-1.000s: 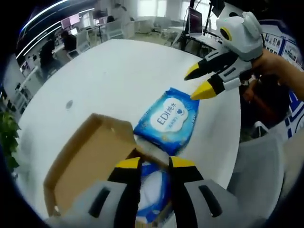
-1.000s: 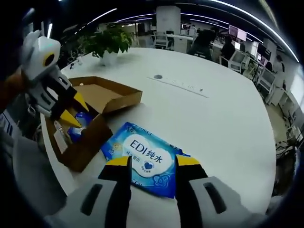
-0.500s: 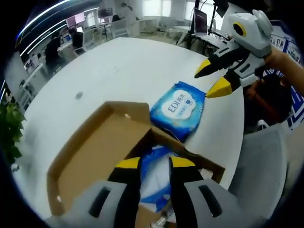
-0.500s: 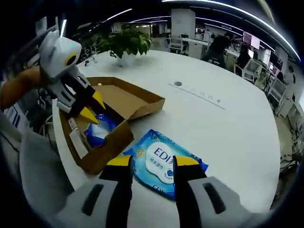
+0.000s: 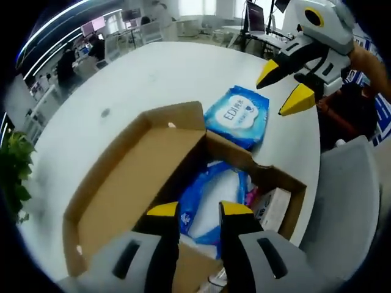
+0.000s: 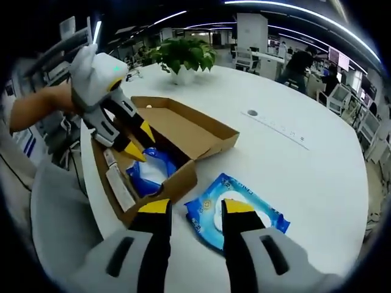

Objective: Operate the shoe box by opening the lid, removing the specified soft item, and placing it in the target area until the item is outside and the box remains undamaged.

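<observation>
Where office desks recede, white table point(image 6: 317, 165), open shoe box point(image 6: 183, 131); both grippers' fingers parted, empty.

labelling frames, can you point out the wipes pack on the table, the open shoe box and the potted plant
wipes pack point(image 5: 238, 116), left gripper view, on its white label
shoe box point(image 6: 211, 129), right gripper view, on the opened lid's far wall
potted plant point(image 6: 183, 56), right gripper view, on its leaves

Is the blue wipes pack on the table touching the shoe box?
No, in the right gripper view the blue wipes pack lies on the table with white surface showing between it and the shoe box.
</observation>
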The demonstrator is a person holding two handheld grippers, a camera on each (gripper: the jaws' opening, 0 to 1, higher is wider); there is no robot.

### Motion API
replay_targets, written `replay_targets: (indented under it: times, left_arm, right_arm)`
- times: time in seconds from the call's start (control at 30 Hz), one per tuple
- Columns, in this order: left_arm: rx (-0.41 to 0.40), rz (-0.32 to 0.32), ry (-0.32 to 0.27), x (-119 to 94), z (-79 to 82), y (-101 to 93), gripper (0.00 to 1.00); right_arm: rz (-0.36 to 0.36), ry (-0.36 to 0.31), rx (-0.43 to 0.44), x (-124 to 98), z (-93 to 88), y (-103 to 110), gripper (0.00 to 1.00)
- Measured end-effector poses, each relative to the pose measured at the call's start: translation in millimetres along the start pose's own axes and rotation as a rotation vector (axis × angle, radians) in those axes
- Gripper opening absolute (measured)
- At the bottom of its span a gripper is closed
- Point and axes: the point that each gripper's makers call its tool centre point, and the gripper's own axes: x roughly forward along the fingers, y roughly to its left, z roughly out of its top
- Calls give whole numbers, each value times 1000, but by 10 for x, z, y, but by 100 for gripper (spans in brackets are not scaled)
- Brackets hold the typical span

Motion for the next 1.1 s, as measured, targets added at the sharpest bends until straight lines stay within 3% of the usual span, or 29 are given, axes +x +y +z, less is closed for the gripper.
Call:
replay_targets:
  times: [0.43, 0.67, 1.0, 1.1]
  left_arm:
    - [62, -10, 8, 159, -103, 51, 21]
    - [62, -5, 19, 195, -177, 120, 16]
    - [35, -22, 3, 201, -171, 162, 0]
    - [26, -31, 1, 208, -175, 149, 0]
  right_arm:
    - [101, 3, -67, 185, 61, 396, 25]
    - [148, 15, -103, 301, 95, 558, 23]
    - [194, 58, -238, 535, 109, 728, 21]
    - [200, 79, -291, 611, 105, 753, 20]
